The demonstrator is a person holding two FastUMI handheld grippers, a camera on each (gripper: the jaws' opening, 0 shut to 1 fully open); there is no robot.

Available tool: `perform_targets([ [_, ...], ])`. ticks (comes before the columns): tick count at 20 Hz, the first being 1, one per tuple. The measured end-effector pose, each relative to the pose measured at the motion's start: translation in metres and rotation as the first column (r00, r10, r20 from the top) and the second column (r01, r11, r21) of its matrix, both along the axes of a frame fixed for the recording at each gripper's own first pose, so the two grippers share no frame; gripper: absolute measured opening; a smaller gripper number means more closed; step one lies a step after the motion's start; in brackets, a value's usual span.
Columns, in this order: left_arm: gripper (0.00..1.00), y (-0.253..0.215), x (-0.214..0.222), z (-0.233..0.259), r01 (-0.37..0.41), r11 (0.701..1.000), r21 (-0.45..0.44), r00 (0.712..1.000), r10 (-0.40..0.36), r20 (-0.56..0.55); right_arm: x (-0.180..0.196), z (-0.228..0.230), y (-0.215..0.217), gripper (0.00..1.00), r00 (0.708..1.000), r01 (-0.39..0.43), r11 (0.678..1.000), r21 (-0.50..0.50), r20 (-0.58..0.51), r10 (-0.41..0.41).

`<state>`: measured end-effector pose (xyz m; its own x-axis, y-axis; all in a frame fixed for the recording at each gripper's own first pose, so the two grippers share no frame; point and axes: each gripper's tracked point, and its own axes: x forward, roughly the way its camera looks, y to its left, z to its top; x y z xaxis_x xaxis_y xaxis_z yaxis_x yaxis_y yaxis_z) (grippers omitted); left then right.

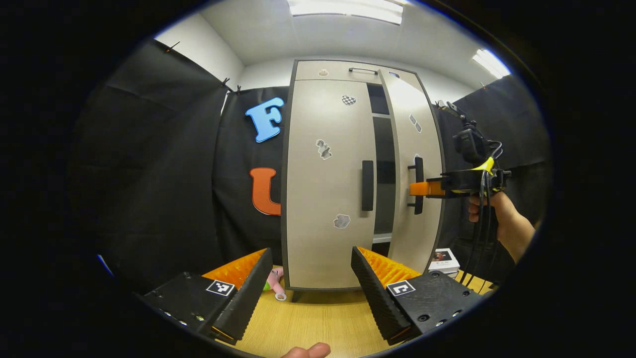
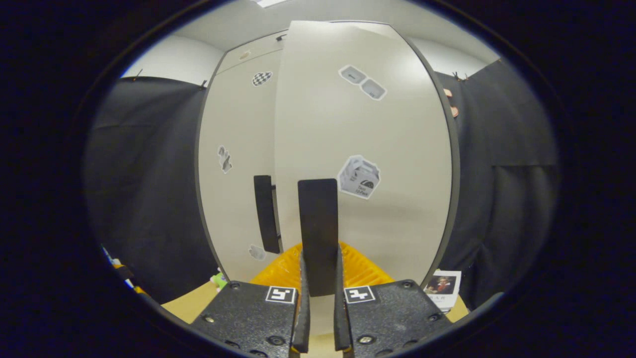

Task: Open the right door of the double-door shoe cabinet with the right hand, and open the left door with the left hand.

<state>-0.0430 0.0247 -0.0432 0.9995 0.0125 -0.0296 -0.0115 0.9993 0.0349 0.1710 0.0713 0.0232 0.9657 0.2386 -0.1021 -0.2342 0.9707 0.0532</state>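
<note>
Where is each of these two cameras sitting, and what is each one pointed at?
Left gripper view: rides on the left gripper, held back from the tall beige double-door shoe cabinet; its open jaws show below, and the person's hand holding the right gripper at the black right door handle.
Right gripper view: rides on the right gripper, close to the right door, jaws shut on that handle.
Both show the cabinet and its closed left door.
</note>
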Motion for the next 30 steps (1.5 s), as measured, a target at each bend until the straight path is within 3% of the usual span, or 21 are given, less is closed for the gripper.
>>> perform_targets([
  [7, 0.95, -0.011, 0.001, 0.001, -0.008, 1.0, 0.0, 1.0, 0.008, 0.008, -0.028, 0.004, -0.017, 0.22, 1.0, -0.025, 1.0, 0.018, 0.0, 0.025],
  [13, 0.95, -0.019, 0.003, -0.001, -0.01, 1.0, 0.001, 1.0, 0.01, 0.001, -0.061, -0.001, -0.058, 0.21, 1.0, -0.026, 0.999, 0.029, 0.003, 0.026],
  [24, 0.95, -0.049, 0.005, 0.012, 0.049, 0.999, -0.011, 0.998, -0.048, 0.032, -0.093, -0.001, -0.121, 0.2, 0.999, 0.05, 0.999, -0.007, 0.012, -0.049],
  [30, 0.95, -0.063, 0.005, 0.013, 0.083, 0.996, -0.017, 0.996, -0.083, 0.037, -0.099, -0.001, -0.152, 0.14, 0.994, 0.108, 0.994, -0.028, 0.023, -0.107],
])
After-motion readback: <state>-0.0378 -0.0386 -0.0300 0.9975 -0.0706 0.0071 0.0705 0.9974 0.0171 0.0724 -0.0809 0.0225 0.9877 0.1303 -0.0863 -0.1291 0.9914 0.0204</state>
